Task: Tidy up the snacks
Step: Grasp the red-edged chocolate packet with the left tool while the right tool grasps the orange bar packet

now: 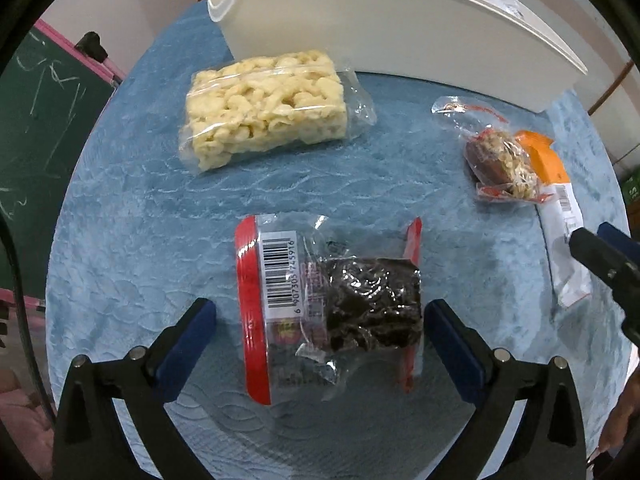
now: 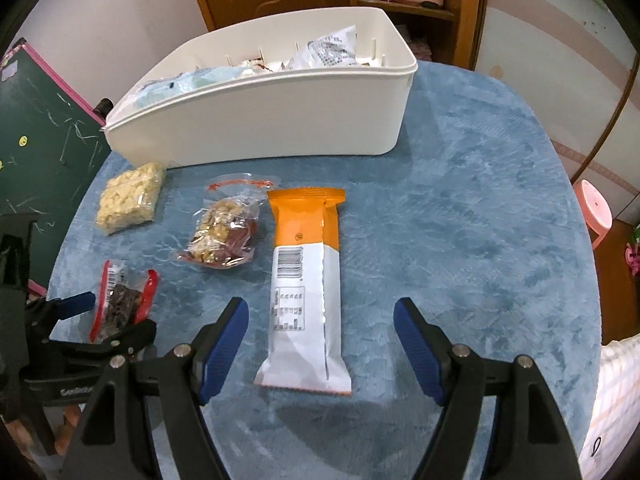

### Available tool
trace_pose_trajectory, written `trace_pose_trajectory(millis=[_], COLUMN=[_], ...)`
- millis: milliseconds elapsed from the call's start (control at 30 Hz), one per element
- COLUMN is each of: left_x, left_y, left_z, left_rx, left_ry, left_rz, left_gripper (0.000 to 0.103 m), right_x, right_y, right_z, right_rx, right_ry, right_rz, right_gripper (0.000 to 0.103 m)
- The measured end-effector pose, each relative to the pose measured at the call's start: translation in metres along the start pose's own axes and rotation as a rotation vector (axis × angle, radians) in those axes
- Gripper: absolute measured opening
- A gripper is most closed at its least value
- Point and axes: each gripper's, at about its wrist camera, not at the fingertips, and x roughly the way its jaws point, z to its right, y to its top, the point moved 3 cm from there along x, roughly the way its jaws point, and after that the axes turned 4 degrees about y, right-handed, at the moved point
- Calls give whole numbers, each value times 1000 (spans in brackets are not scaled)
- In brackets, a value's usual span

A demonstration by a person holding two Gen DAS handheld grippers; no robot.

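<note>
My left gripper (image 1: pixel 320 308) hangs open over a dark snack pack with red ends and a barcode (image 1: pixel 280 272). The pack lies between its blue pads, clear of both. My right gripper (image 2: pixel 320 308) is open too, and the near end of a long orange-and-white packet (image 2: pixel 306 280) lies between its fingers untouched. A clear bag of pale puffed snack (image 1: pixel 264 108) and a small bag of nuts with a brown piece (image 1: pixel 500 164) lie farther back. Behind them stands a white bin (image 2: pixel 280 108) with several packets inside.
Everything rests on a round table under a blue textured cloth (image 2: pixel 460 220). A green chalkboard (image 2: pixel 40 140) stands beyond the left edge. A pink stool (image 2: pixel 596 212) stands off to the right, and a wooden door and shelves are behind the bin.
</note>
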Motion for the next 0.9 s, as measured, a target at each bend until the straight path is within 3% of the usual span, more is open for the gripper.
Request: trace_pose_trajectory(millis=[100, 167, 233, 300, 433, 500, 567, 900], left_x=[0, -1, -3, -8, -15, -23, -24, -33], left_y=[3, 2, 2, 3, 5, 5, 6, -1], left_z=[1, 0, 0, 1, 3, 6, 9, 3], left_rx=[-7, -13, -9, 6, 17, 28, 31, 2], left_ry=[-7, -11, -3, -10, -13, -4, -27, -84], left_rz=[-6, -1, 14, 28, 33, 58, 49, 50], left_gripper=[103, 102, 94, 78, 67, 42, 42, 41], right_x=[9, 17, 25, 27, 31, 31, 30, 6], right_y=[2, 3, 4, 5, 4, 3, 2, -20], right_z=[1, 2, 3, 0, -5, -9, -10, -23], right_rx=[-2, -2, -2, -17, -55, -66, -75, -113], right_ry=[-9, -12, -14, -30, -63, -71, -77, -77], right_rz=[-12, -30, -52, -43, -39, -35, -32, -31], right_gripper=[75, 67, 63, 63, 62, 54, 41, 39])
